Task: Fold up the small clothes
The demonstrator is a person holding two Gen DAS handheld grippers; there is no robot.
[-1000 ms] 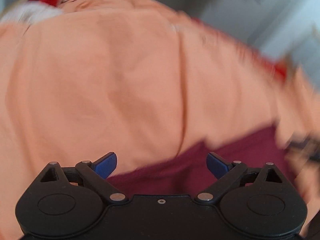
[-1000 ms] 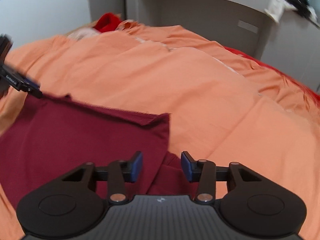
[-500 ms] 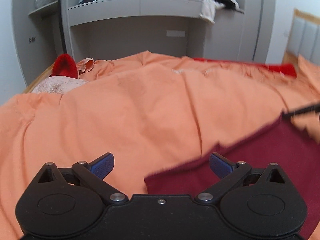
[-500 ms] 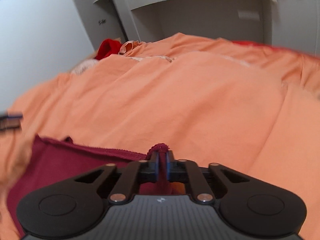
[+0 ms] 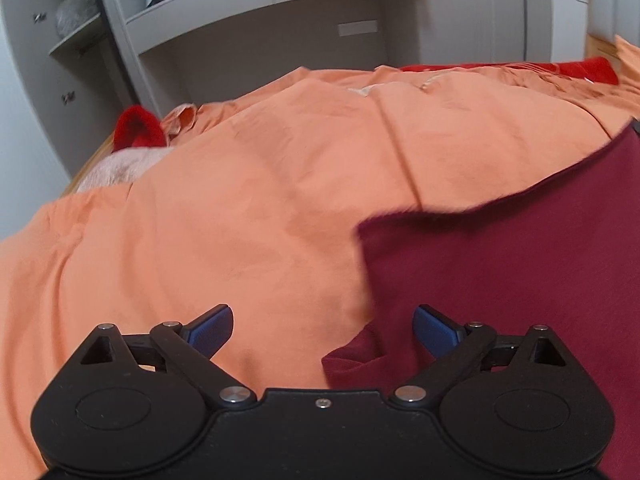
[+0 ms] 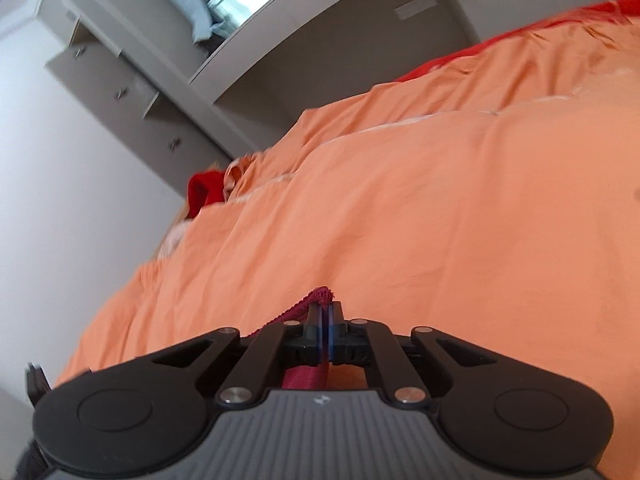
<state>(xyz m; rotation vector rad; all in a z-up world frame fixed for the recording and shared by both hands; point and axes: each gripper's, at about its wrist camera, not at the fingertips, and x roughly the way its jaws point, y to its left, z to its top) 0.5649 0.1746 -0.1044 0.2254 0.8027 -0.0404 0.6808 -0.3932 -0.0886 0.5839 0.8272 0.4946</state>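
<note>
No readable text, number or brand name is shown in either view. A small embossed emblem [image 6: 320, 399] is seen on the ribbed grey body of the right gripper [image 6: 325, 322], but it cannot be made out as letters. A pale label [image 5: 357, 28] is fixed to the grey cabinet [image 5: 280, 52]; its face appears blank.

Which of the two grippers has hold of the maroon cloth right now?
The right gripper: its blue pads are pinched shut on an edge of the maroon cloth. The left gripper stands wide open, the cloth lying unclamped between its fingers.
</note>
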